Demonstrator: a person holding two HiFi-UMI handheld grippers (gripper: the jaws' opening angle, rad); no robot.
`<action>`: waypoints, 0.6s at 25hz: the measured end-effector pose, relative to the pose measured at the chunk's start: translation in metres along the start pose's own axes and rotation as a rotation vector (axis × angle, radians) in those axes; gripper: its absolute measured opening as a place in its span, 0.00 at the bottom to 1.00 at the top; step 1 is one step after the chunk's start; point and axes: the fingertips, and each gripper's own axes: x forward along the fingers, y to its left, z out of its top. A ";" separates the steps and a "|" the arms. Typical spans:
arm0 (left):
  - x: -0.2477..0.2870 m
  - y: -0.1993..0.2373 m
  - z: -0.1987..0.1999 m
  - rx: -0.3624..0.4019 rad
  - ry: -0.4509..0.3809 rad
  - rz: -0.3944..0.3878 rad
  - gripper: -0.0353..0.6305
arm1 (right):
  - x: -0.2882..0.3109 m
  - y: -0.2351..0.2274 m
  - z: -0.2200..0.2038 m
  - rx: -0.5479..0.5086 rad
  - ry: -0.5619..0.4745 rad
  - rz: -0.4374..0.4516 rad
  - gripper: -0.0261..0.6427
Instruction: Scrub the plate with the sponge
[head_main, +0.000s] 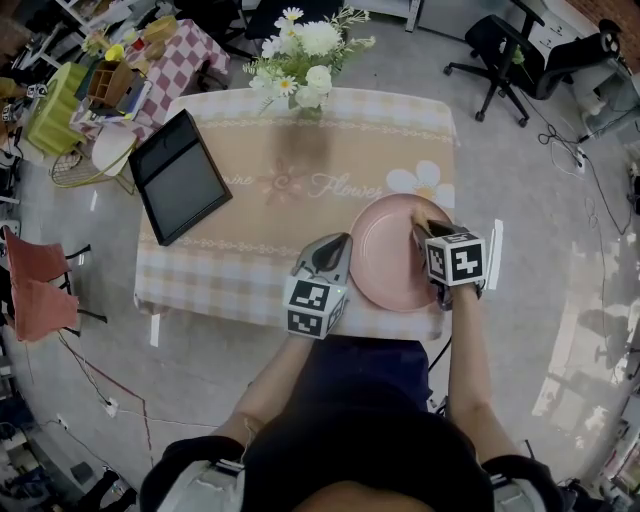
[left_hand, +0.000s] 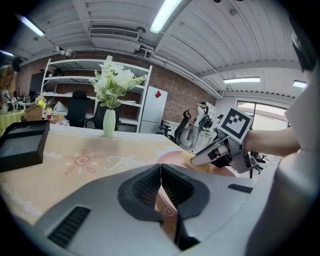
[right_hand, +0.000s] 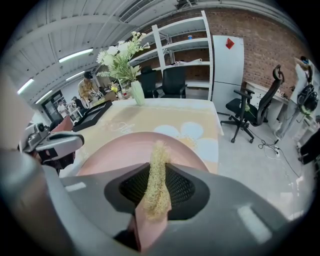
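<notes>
Table (head_main: 250, 170): pink plate (head_main: 385, 262) sits at its near-right corner, close to me. Left gripper (head_main: 343, 240) is at the plate's left rim, and I read its jaws as pinched onto that rim. Right gripper (head_main: 420, 228) is over the plate's right side, clenched on the yellow fibrous sponge (right_hand: 156, 175), which pokes past the jaw tips.

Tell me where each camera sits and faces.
Head view: on the person's head, facing steeply down; table, plate, left gripper, right gripper, forearms show.
Left gripper view: on that gripper, facing past its shut jaws toward the vase.
Right gripper view: on that gripper, facing over its clamped sponge across the plate.
Shared: all three show the plate.
</notes>
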 end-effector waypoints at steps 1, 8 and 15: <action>0.000 0.000 0.000 0.000 0.000 0.000 0.07 | 0.001 0.002 0.000 -0.001 -0.001 0.003 0.17; -0.002 0.001 -0.001 0.000 -0.003 -0.002 0.07 | 0.004 0.019 -0.001 -0.027 -0.001 0.026 0.17; -0.003 0.000 -0.002 0.002 -0.003 -0.007 0.07 | 0.008 0.035 -0.002 -0.052 -0.005 0.047 0.17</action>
